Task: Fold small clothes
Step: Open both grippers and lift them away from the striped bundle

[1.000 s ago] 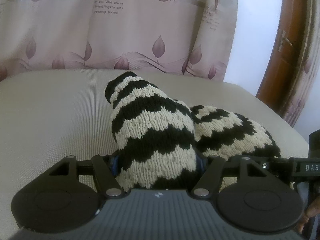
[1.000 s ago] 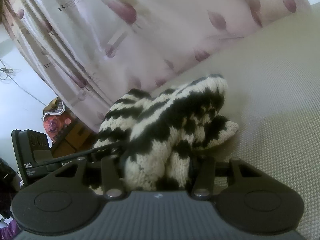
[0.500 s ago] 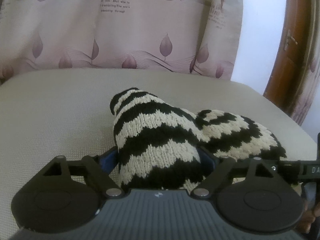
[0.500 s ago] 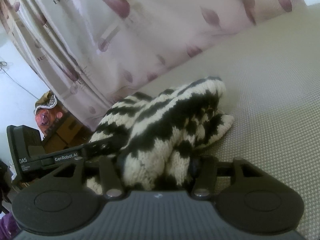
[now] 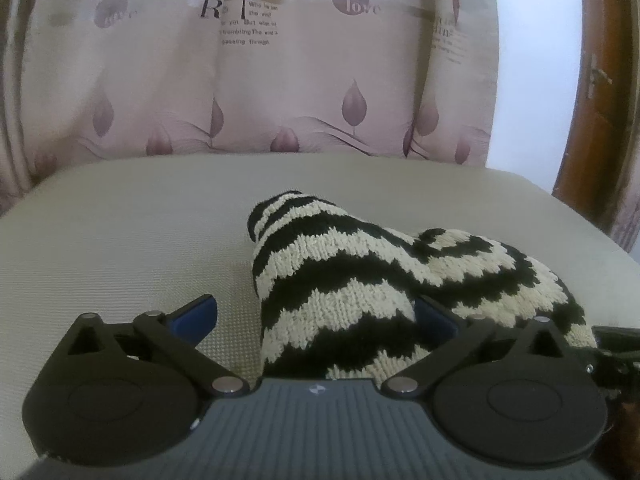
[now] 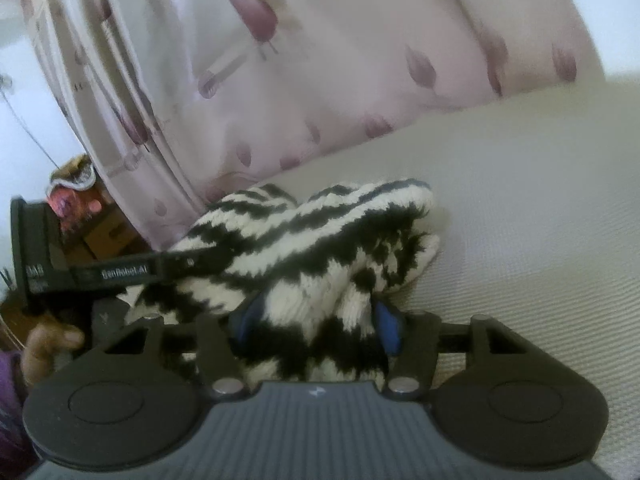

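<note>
**Striped knit garment on a padded surface, seen from both wrist cameras**

Left wrist view: the left tool [image 5: 316, 318] stands with its fingers spread wide. Its left blue pad [image 5: 196, 316] is clear of the cloth, with bare beige weave showing between pad and knit; the right pad is mostly hidden behind the wool, so contact on that side cannot be judged. The black-and-cream zigzag-striped knitted garment [image 5: 360, 280] lies bunched on the beige woven padded surface [image 5: 120, 240], one narrow end pointing away from the camera and a rounded mass extending to the right. Behind the surface hangs a pale pink curtain printed with mauve leaves and lettering [image 5: 256, 72]; a brown wooden door frame [image 5: 592, 100] stands at the far right.

Right wrist view: the right tool [image 6: 316, 324] has its two blue pads [image 6: 386, 326] pressed against either side of a thick fold of the same garment [image 6: 320, 240], gripping it. The knit rises in a folded heap ahead of the tool and rests on the surface [image 6: 540, 220]. At the left, the side of the left tool [image 6: 120, 272] reaches to the garment, with the person's fingers [image 6: 48, 344] below it.
</note>
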`<action>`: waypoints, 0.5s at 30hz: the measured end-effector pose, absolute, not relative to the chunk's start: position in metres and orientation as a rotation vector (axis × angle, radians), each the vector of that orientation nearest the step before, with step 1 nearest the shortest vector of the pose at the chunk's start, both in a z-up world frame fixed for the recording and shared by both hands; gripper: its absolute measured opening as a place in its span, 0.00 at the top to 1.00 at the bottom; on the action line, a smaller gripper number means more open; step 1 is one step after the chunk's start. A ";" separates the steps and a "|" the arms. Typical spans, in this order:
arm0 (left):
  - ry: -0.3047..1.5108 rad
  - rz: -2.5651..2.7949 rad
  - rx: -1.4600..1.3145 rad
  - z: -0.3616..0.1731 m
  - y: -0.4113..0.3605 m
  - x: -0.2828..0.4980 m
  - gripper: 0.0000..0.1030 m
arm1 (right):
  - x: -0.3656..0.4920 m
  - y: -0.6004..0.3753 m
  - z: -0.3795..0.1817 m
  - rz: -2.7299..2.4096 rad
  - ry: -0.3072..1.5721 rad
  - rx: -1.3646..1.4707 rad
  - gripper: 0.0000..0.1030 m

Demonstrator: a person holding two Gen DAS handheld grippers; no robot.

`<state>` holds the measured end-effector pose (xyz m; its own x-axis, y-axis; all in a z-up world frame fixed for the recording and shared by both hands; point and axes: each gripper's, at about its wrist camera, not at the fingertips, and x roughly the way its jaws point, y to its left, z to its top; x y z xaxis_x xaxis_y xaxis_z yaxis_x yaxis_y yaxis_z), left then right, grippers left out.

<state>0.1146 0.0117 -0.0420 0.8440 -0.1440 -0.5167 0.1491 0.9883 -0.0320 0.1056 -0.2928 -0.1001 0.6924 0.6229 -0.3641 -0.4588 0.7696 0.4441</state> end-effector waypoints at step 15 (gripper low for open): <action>0.367 0.007 0.065 -0.008 0.000 0.069 0.00 | 0.042 -0.286 -0.071 0.470 0.332 0.179 0.32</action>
<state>0.0694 0.0004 -0.0079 0.9335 0.0188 -0.3581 0.0048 0.9979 0.0649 0.0424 -0.2856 -0.0709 0.8396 0.4708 -0.2710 -0.4131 0.8773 0.2442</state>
